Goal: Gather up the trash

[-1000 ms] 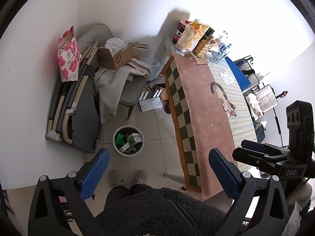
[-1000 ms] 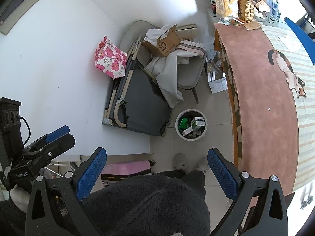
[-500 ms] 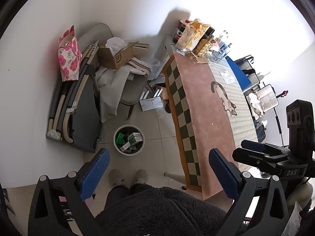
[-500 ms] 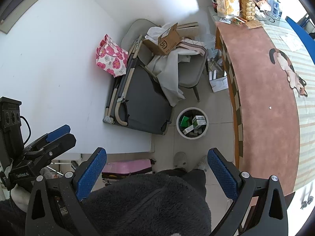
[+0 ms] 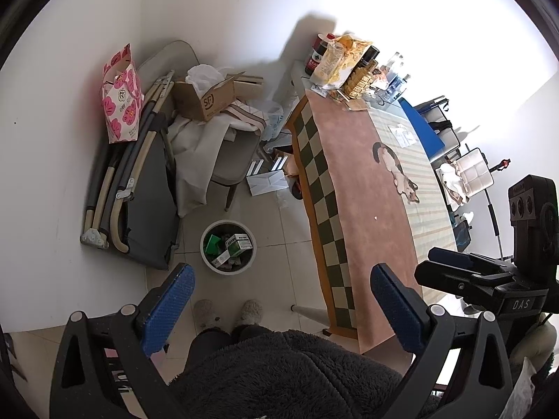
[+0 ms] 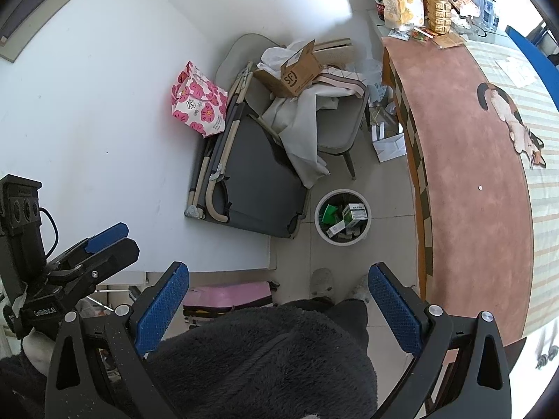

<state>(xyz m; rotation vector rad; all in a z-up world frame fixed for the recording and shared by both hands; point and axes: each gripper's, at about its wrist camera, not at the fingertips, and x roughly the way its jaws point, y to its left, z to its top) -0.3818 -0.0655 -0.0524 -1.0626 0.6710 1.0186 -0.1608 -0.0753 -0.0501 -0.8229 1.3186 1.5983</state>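
A round white trash bin [image 5: 228, 247] [image 6: 342, 216] stands on the tiled floor beside the table, holding green and white cartons [image 5: 239, 243] [image 6: 354, 213]. A tiny white scrap [image 5: 375, 217] [image 6: 480, 186] lies on the pink part of the tablecloth. My left gripper [image 5: 279, 286] hangs high over the floor and a person's dark fleece, open and empty. My right gripper [image 6: 277, 284] is likewise open and empty, held to the right of the left one, and shows at the right edge of the left wrist view [image 5: 450, 265].
A long table [image 5: 353, 181] carries a checkered and cat-print cloth, with bottles and a snack bag [image 5: 340, 63] at its far end. A chair [image 5: 230, 160] heaped with cloth and a cardboard box [image 5: 206, 99], a folded cot [image 5: 139, 188] and a pink floral bag [image 5: 120, 103] stand by the wall.
Both views have drifted slightly, with the bin and floor shifting a little in frame. The grippers stay open and empty.
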